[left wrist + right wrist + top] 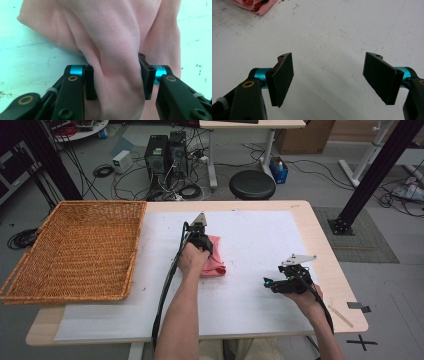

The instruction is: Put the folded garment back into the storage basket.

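Your left tool [117,80] has its jaws pinched on a thick fold of the pink cloth [112,37], which lies bunched on the counter [260,240] directly ahead of it. Your right tool [329,77] is wide open and empty over bare counter. The grab looks made; lifting it, probably across to the wicker basket [75,250] off that tool's left, remains.

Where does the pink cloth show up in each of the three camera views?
High view: the pink cloth lies mid-table on the white sheet, under the left tongs, right of the basket.
Left gripper view: it takes up the centre and top, bunched between the two black jaws.
Right gripper view: a corner of it sits at the top left edge, far from the open right tongs.
Shared landmark: the white sheet under the cloth.
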### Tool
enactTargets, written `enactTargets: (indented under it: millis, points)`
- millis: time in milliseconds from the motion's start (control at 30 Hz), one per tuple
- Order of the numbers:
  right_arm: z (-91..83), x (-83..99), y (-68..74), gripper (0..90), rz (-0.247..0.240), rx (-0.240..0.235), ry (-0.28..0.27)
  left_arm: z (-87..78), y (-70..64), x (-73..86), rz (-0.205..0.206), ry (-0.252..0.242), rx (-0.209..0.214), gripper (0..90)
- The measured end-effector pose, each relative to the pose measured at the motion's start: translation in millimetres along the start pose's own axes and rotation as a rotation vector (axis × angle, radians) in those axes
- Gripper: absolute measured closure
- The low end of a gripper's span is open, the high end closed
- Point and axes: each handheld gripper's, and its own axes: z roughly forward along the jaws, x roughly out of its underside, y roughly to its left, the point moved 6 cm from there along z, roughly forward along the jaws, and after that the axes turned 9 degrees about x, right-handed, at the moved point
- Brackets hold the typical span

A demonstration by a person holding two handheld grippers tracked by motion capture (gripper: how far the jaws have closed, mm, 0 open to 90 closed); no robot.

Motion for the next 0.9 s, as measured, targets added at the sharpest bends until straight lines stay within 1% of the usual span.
enactTargets:
  millis: [67, 100, 133, 200, 300, 433, 500, 567, 600, 667, 733, 900]
  points:
    - [0.1, 0.1, -0.5, 24.2, 0.0, 0.001, -0.001, 0.0, -0.8, 0.2, 0.003, -0.001, -0.003, 62.1]
    - [0.3, 0.1, -0.8, 24.2, -0.002, 0.001, -0.003, 0.4, -2.8, 0.3, 0.012, -0.006, -0.013, 62.9]
    - [0.3, 0.1, -0.8, 24.2, -0.002, 0.001, -0.003, 0.4, -2.8, 0.3, 0.012, -0.006, -0.013, 63.6]
    - [0.7, -0.1, -1.1, 24.2, -0.001, 0.001, -0.001, 0.4, -4.3, 0.5, 0.025, -0.01, -0.023, 64.1]
    - [0.1, -1.9, 0.2, 24.2, -0.003, -0.003, -0.008, 0.0, -5.3, 0.6, 0.021, -0.013, -0.032, 65.3]
    - [0.9, -1.2, 1.0, 24.2, -0.006, -0.005, -0.001, -1.1, -6.5, -0.6, 0.022, -0.007, -0.038, 66.1]
    - [1.5, -0.4, 0.6, 24.2, -0.008, -0.004, 0.003, -2.1, -8.6, -1.4, 0.041, 0.005, -0.057, 66.4]
    - [1.8, 0.0, 0.2, 24.2, -0.009, -0.003, 0.006, -3.0, -10.0, -2.4, 0.043, 0.004, -0.063, 66.6]
    - [2.1, 0.2, 0.0, 24.2, -0.007, -0.004, 0.008, -4.9, -11.1, -3.2, 0.049, 0.011, -0.065, 66.6]
    - [2.2, 0.4, -0.5, 24.2, -0.004, -0.003, 0.011, -8.5, -14.5, -5.1, 0.049, 0.008, -0.054, 66.7]
    - [2.5, 0.4, -0.6, 24.2, -0.005, -0.002, 0.014, -15.6, -17.8, -7.7, 0.057, 0.014, -0.033, 66.6]
    - [3.9, 0.8, 0.1, 24.2, -0.008, -0.005, 0.019, -30.8, -17.6, -10.8, 0.059, 0.011, -0.023, 66.6]
